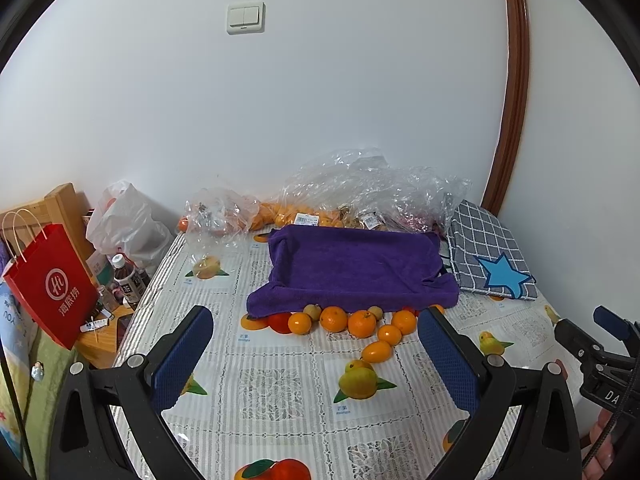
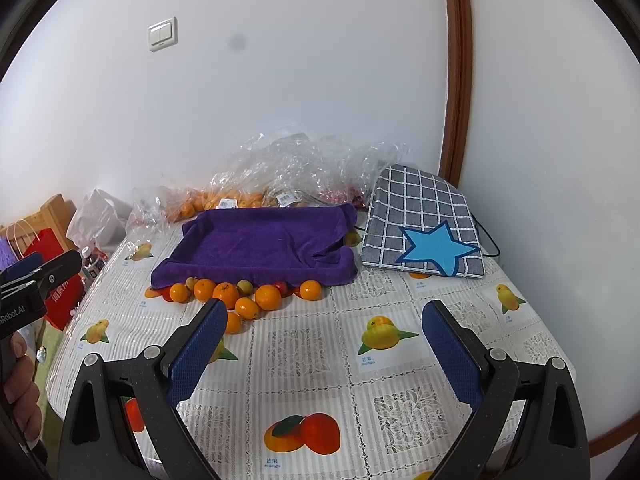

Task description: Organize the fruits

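Both hand-held grippers hover low over the table, pointing toward the far wall. The left gripper has its blue, mesh-textured pads spread wide with nothing between them; the right gripper is spread just as wide and holds nothing.

The table wears a glossy lace-patterned tablecloth printed with fruit pictures. A fuzzy purple towel drapes over a shallow rectangular tray shape. Along its near edge sits a loose row of small round oranges, smooth and bright, with a couple of duller greenish-brown fruits among them. Behind the towel lie crinkled clear plastic bags holding more oranges. A grey checked cushion with a blue star lies right of the towel.

Only the left view shows a red paper bag and bottles clearly beside the table.
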Demonstrator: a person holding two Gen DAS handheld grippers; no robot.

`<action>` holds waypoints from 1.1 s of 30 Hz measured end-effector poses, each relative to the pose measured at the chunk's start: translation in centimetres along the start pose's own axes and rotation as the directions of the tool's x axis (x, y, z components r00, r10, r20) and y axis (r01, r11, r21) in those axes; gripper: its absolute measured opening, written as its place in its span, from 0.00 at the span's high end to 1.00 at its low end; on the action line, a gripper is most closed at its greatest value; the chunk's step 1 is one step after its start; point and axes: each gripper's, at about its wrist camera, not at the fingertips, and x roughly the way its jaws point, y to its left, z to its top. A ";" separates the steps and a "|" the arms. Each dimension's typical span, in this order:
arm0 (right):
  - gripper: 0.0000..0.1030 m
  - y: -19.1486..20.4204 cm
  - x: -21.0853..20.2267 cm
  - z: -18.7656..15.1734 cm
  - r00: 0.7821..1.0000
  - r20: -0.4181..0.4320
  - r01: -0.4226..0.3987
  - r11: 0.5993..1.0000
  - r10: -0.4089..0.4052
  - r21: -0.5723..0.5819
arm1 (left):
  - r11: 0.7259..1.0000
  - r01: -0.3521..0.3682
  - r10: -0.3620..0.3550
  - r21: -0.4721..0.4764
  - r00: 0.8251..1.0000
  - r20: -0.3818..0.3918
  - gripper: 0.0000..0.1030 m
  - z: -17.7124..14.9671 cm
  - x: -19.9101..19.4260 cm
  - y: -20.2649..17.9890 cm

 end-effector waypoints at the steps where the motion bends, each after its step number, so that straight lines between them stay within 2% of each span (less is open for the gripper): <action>1: 0.06 0.0 0.0 0.0 1.000 0.000 -0.001 1.000 0.001 0.000 | 1.000 0.000 0.000 0.000 1.000 0.001 0.00 0.0 0.0 0.0; 27: 0.06 0.5 0.6 -0.2 1.000 -0.013 0.005 1.000 -0.005 -0.015 | 1.000 0.004 -0.004 0.001 1.000 -0.001 0.00 -0.3 0.2 0.0; 33: 0.05 0.5 2.0 -0.3 0.999 -0.042 0.004 1.000 -0.005 -0.009 | 1.000 -0.003 0.003 0.000 1.000 -0.029 0.00 -0.8 1.9 0.0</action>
